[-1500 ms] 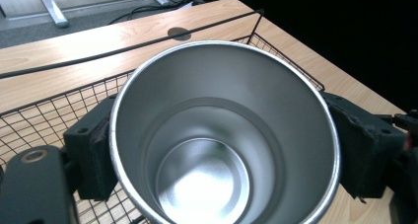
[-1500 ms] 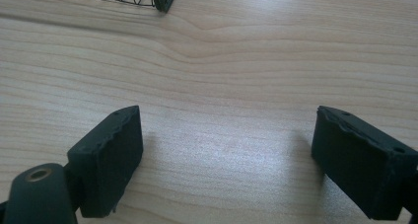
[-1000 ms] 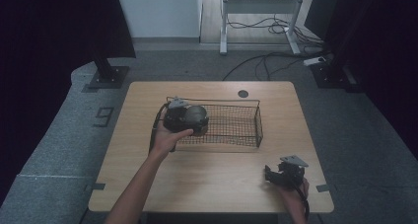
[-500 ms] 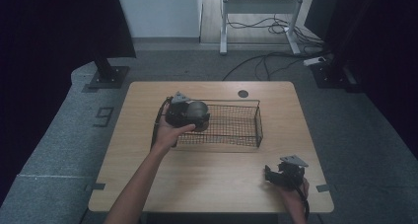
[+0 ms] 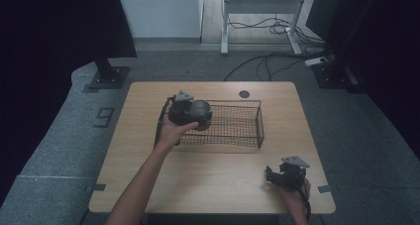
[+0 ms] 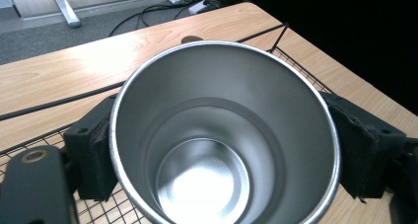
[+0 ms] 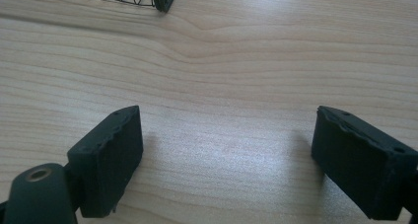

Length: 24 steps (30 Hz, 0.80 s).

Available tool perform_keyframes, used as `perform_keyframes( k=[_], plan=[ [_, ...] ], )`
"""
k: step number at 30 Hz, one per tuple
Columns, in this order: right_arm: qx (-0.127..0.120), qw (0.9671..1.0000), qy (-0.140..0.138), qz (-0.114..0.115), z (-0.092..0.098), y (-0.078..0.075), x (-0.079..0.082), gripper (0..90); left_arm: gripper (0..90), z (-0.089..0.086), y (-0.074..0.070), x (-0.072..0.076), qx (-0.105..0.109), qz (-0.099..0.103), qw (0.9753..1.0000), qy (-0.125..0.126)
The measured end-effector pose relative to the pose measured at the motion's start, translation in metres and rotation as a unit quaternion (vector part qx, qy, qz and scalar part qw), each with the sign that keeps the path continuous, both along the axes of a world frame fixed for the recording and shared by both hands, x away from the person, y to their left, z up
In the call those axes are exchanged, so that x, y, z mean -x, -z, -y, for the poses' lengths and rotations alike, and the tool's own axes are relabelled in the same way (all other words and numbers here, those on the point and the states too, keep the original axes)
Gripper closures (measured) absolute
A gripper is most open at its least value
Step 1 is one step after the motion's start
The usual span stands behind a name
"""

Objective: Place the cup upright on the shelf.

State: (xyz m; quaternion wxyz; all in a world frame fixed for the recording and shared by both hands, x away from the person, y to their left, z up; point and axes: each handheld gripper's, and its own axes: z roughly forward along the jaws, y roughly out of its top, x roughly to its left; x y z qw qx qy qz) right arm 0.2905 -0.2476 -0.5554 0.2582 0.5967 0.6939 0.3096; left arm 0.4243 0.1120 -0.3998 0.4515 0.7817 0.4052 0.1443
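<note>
We had the steel tumbler [image 6: 224, 135] clamped in our left gripper [image 5: 190, 112], a black pad pressing each side of its wall just below the rim, its open mouth turned toward the gripper's camera. In the high view the tumbler [image 5: 200, 108] hung left of centre in the frame, over the left end of the wire basket [image 5: 259, 127], which stretched away to the right across the desk [image 5: 218, 180]. We could not tell whether the cup already sat within the basket's walls or was just above them. What mattered for the coming move was that the basket's mesh floor lay directly under and to the right of the cup, with its long axis running left to right, so we judged a short lowering would seat it. Our right gripper [image 5: 286, 174] rested near the lower right of the frame, well apart from the basket; its jaws stood wide and held nothing above bare wood [image 7: 226, 110].
</note>
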Motion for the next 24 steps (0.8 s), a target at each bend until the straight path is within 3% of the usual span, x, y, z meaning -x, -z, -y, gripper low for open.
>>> perform_keyframes(
  k=[17,24],
  plan=[
    [0.000,1.0000,0.000,0.000,0.000,0.000,0.000,12.1,14.3,0.001,0.017,-0.018,-0.008,-0.014,0.9997,-0.017],
    [0.000,1.0000,0.000,0.000,0.000,0.000,0.000,12.1,14.3,0.006,0.031,-0.024,-0.010,-0.027,0.9993,-0.022]
  ],
)
